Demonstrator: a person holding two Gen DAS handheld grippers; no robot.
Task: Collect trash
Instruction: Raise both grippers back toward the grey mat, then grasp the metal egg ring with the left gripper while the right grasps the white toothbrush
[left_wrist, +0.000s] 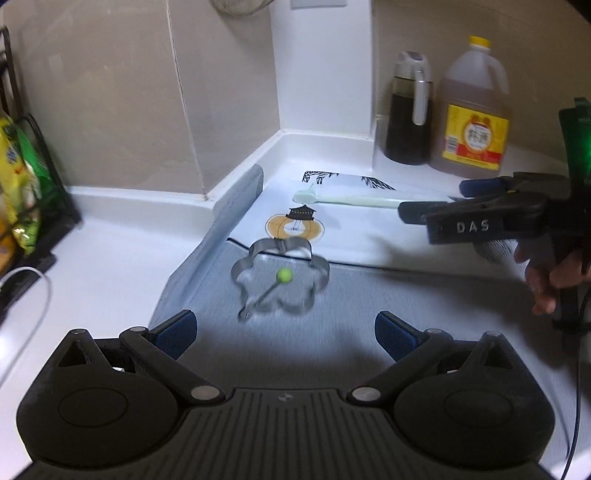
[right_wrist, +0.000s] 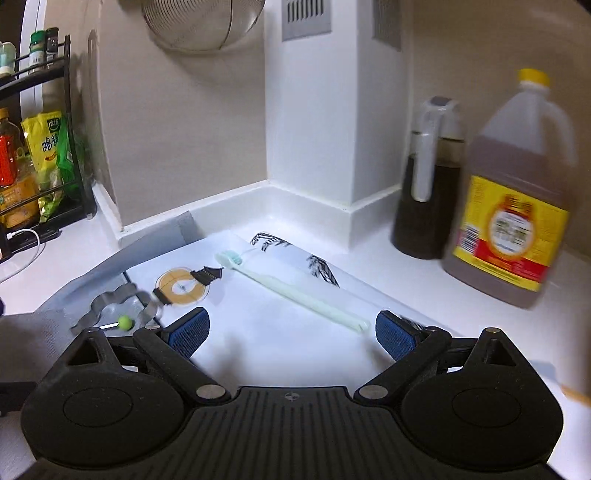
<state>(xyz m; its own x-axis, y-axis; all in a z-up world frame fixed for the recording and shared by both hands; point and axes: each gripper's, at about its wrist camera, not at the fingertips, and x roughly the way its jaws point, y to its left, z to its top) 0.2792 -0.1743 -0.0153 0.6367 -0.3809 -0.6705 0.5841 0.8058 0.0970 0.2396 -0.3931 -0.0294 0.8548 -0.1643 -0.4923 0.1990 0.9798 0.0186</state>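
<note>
Pale green toothbrush (right_wrist: 291, 291), white paper (right_wrist: 280, 328) w/ black leaf print, grey mat (left_wrist: 295, 343), yellow-capped jug (right_wrist: 513, 206).

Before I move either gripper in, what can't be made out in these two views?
- Jug label: motion-blurred in the right wrist view, small in the left; unreadable.
- Flower-shaped metal ring: blurred in the left view; part-hidden behind the right gripper in its own view.
- Rack: cut off by the left edge in both views.
- No trash bin visible.

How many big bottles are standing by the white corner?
2. The dark bottle with the grey handle stands next to the white pillar, and the jug with the yellow cap stands to its right. Smaller bottles on the far-left rack may be partly hidden.
</note>
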